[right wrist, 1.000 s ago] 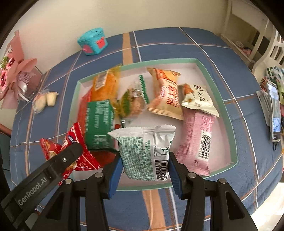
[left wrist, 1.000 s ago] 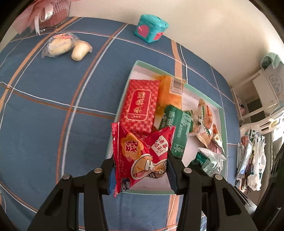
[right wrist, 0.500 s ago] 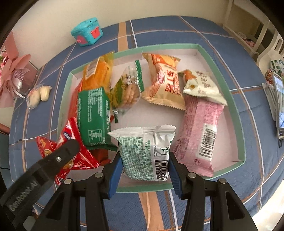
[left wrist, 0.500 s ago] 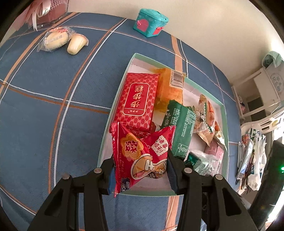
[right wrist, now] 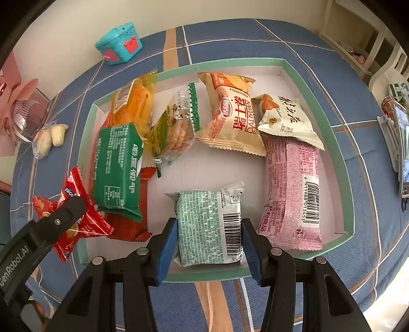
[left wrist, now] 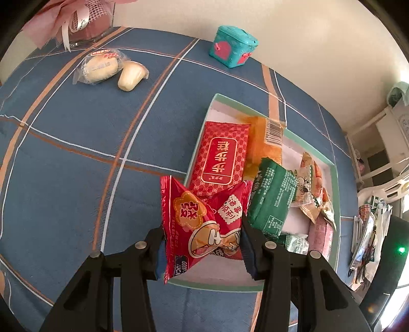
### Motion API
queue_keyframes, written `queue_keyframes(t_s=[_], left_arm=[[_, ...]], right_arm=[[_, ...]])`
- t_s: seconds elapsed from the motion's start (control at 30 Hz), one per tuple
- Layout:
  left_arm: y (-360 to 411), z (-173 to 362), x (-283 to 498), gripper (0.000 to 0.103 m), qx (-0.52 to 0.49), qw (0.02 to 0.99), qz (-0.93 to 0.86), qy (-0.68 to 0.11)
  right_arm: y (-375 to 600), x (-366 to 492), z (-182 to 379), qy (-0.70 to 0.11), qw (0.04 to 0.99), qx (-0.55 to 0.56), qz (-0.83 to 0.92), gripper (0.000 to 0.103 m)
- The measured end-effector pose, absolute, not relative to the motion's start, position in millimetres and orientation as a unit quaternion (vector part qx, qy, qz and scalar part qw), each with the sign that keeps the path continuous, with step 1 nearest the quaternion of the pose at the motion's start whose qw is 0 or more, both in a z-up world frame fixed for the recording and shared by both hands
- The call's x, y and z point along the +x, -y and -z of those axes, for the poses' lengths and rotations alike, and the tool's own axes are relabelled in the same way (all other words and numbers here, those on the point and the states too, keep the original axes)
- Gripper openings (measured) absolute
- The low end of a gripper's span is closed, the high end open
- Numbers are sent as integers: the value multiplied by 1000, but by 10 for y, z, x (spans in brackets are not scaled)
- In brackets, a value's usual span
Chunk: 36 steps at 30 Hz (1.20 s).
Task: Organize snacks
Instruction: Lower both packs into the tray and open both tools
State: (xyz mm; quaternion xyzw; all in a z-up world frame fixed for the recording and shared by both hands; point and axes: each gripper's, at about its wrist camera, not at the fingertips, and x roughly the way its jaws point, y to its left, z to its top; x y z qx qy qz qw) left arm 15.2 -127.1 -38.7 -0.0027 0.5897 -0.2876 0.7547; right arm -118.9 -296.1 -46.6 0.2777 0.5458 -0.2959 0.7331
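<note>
A shallow green-rimmed box (right wrist: 340, 153) holds several snack packets. My left gripper (left wrist: 202, 245) is shut on a red snack bag (left wrist: 204, 224) and holds it over the box's near left corner; the bag also shows in the right wrist view (right wrist: 74, 219). My right gripper (right wrist: 208, 242) is shut on a pale green and white packet (right wrist: 209, 224), low inside the box near its front wall. Whether the packet touches the box floor I cannot tell. A green packet (right wrist: 117, 168) lies over a red pack (left wrist: 222, 158) at the box's left.
Two wrapped cakes (left wrist: 102, 67) lie on the blue plaid cloth at the far left. A teal toy box (left wrist: 232, 46) stands by the wall, a pink gift bunch (left wrist: 76, 20) in the far left corner. A phone and clutter (right wrist: 401, 145) sit at the right edge.
My right gripper has moved forward and down with the pale green packet, into the box. My left gripper still holds the red bag and has shifted slightly left.
</note>
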Motion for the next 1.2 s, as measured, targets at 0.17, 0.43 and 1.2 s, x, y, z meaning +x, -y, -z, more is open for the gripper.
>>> queue_keyframes(t_s=[0.17, 0.43, 1.2], left_arm=[[1259, 307, 141, 49, 29, 777, 269, -568], [1354, 352, 76, 49, 58, 778, 272, -564], [1579, 382, -121, 49, 67, 751, 313, -578]], right_arm=[[2959, -1184, 461, -546, 732, 280, 297, 52], [2944, -1181, 458, -545, 732, 281, 297, 52], [2963, -1232, 395, -531, 732, 295, 308, 52]])
